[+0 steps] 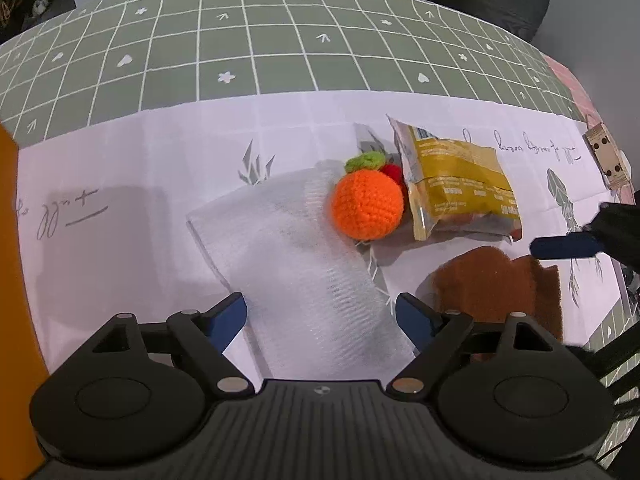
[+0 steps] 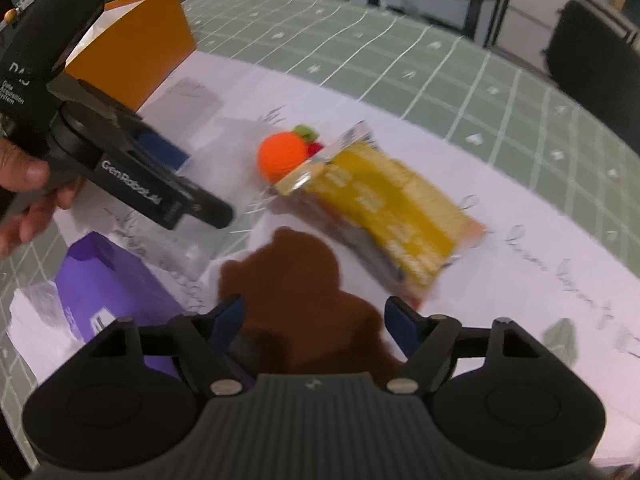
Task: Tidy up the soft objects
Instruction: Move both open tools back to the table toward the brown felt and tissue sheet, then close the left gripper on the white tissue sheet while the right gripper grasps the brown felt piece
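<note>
Below, on the white paper sheet [image 1: 120, 168], the left gripper [image 1: 320, 316] stands wide with its blue pads either side of the white mesh cloth [image 1: 288, 248] without pressing it. From that cloth the crocheted orange [image 1: 367, 204] sits at one o'clock, touching the yellow snack packet [image 1: 452, 176] at two o'clock. The right gripper [image 2: 314, 320] is likewise wide, straddling the brown felt piece [image 2: 296, 280] ungripped; an orange box [image 2: 148, 44] lies at eleven o'clock, a purple box [image 2: 108, 276] at nine.

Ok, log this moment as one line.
left hand-held gripper: open over white mesh cloth | right hand-held gripper: open over brown cloth | crochet orange, snack packet: on table
</note>
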The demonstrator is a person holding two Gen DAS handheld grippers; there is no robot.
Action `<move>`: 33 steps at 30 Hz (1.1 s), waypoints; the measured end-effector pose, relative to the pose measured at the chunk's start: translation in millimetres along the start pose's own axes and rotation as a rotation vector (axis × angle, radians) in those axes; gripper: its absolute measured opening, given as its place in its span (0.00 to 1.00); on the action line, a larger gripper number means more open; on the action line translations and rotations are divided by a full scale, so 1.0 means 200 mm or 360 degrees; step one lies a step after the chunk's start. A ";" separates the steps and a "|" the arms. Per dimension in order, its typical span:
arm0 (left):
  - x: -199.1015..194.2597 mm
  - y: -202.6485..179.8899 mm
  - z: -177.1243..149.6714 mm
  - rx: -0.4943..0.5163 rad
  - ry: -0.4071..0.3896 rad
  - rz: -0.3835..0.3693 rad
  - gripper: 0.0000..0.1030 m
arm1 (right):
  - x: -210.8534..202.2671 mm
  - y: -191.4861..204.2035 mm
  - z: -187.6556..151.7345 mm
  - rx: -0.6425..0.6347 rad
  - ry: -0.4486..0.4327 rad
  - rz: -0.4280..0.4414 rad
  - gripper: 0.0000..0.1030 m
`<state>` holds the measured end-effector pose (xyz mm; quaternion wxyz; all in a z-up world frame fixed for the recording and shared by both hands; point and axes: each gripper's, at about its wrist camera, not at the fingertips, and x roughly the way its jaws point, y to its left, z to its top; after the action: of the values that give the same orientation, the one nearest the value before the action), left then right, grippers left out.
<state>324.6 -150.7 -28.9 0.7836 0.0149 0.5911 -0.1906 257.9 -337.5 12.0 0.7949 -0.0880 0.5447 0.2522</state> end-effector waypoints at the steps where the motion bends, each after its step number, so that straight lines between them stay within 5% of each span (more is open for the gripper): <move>1: 0.01 -0.01 0.00 0.0009 -0.0002 0.0006 0.95 | 0.02 0.01 0.01 -0.0004 0.0020 -0.0001 0.85; 12: 0.03 -0.04 0.02 0.0093 -0.0007 0.0023 0.94 | 0.15 0.06 0.08 -0.0036 0.0191 -0.0033 0.87; 16: 0.01 -0.05 0.01 0.0132 -0.0052 0.0071 0.55 | 0.12 0.04 0.06 -0.0001 0.0165 -0.0049 0.81; 23: -0.01 0.02 -0.01 0.0100 -0.0029 0.0012 0.08 | 0.06 -0.06 -0.02 0.0101 0.0139 -0.0109 0.78; 33: -0.11 0.04 -0.06 0.0169 -0.0059 0.0038 0.06 | -0.04 -0.18 -0.12 0.0222 0.0087 -0.0179 0.78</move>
<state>311.1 -135.1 -12.9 0.7947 0.0600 0.5654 -0.2124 254.0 -380.1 4.8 0.7969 -0.0695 0.5767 0.1661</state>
